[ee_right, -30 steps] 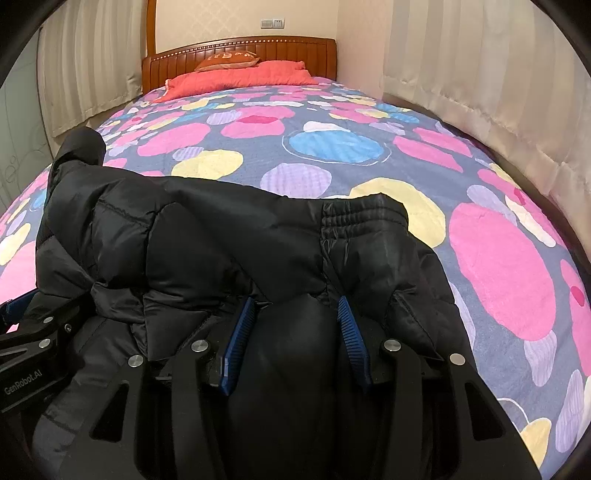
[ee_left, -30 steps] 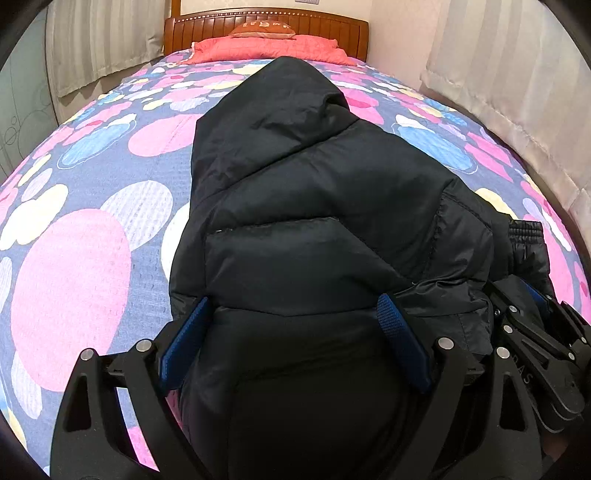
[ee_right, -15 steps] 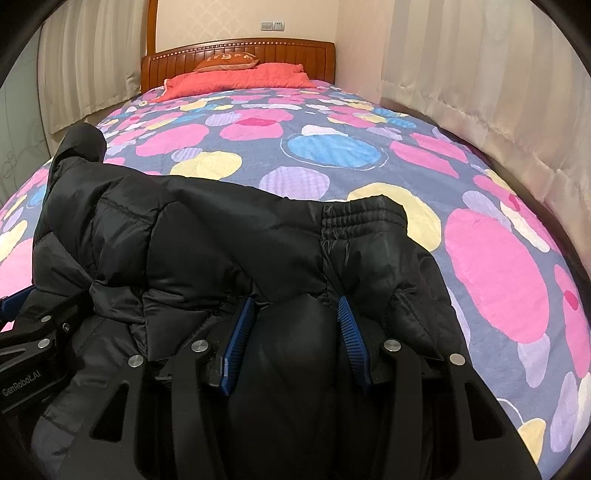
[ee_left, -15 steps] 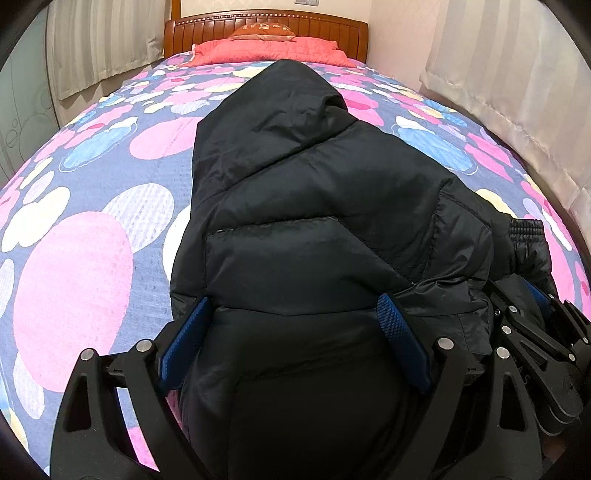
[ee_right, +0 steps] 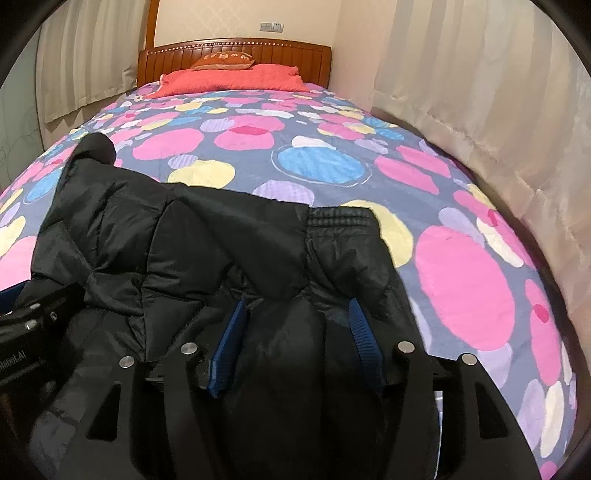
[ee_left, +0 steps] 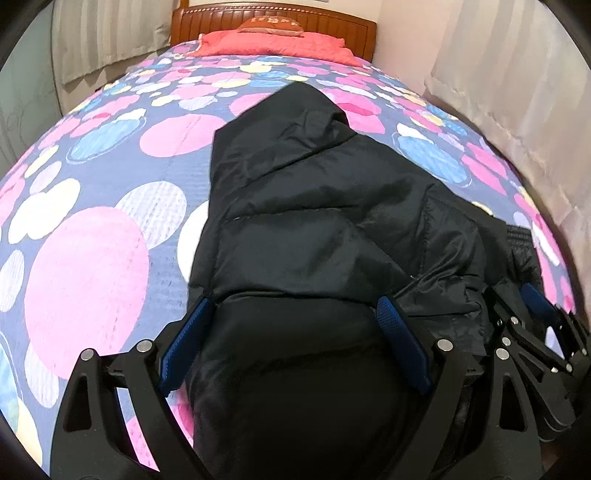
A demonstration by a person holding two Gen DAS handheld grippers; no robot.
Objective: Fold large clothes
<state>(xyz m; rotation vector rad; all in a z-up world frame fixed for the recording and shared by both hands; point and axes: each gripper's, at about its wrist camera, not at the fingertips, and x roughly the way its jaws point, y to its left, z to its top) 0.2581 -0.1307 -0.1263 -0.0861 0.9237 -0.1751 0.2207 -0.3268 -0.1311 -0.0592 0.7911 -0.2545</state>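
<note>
the left gripper, low in its frame, has its blue pads wide apart with a thick bulge of the black jacket filling the gap between them; both pads seem to press the padded fabric, so it reads as clamped on a fat bunch of the jacket. the right gripper, also low in its frame, stands with its pads closer together, and a narrower fold of the jacket is squeezed between them.

the jacket lies straight ahead of both grippers on the bed, its long axis running away from them toward the top of the frame, where the hood points at the headboard. both grippers hold the near end, side by side, so neither is clearly nearer. by my reading, the coming fold carries this near end forward along that axis, toward the hood.

the left view shows the hood and the full length of the body, with the right gripper at its lower right edge. the right view shows the ribbed cuff near mid-frame, just beyond the pads, and the open bedspread at right, which the left view barely shows; the hood there is only a dark bump at upper left.
</note>
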